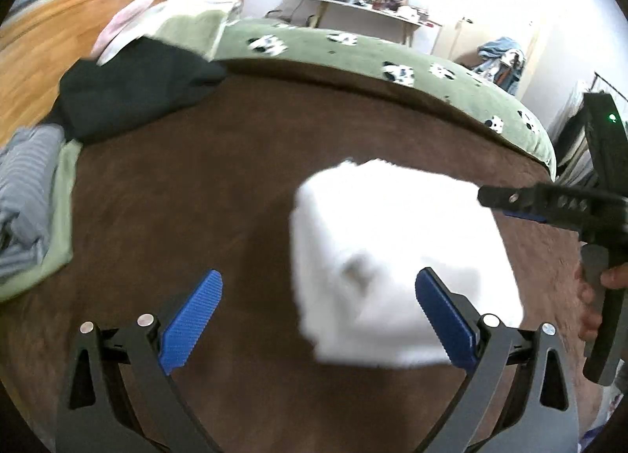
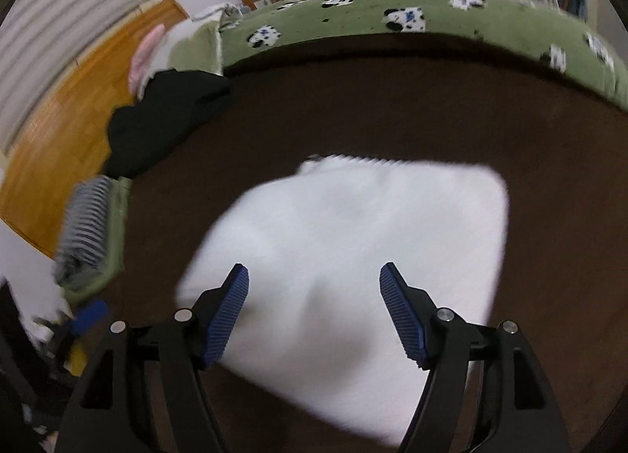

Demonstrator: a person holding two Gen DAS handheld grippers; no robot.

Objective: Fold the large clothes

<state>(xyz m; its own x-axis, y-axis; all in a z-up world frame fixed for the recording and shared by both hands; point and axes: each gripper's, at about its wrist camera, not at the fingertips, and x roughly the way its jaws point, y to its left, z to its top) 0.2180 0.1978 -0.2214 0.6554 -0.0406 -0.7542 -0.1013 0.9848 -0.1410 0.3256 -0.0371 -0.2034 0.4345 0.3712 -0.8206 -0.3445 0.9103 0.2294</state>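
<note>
Step in hand, by judgement: the white garment (image 2: 353, 249) already lies as a compact, roughly rectangular fold, so this is either a pause between folds or the end of work on this item. Neither tool grips anything.

Left hand-held gripper (image 1: 318, 319): blue pads spread wide apart, empty, above the garment's lower left edge in the left wrist view. Right hand-held gripper (image 2: 314, 315): pads likewise apart and empty, with the garment's near edge between and beyond them. It also shows at the right edge of the left wrist view (image 1: 510, 205).

Garment position: centre of the right wrist view, flat on the brown blanket (image 2: 392, 107) that covers the green cow-print bedding (image 2: 392, 5). Motion blur and overexposure hide seams and layer edges; the fabric type cannot be told.

Next move, by judgement: either pinch one edge with both grippers for a further fold, or move on to another piece, such as the black garment (image 2: 168, 119) at centre left.
</note>
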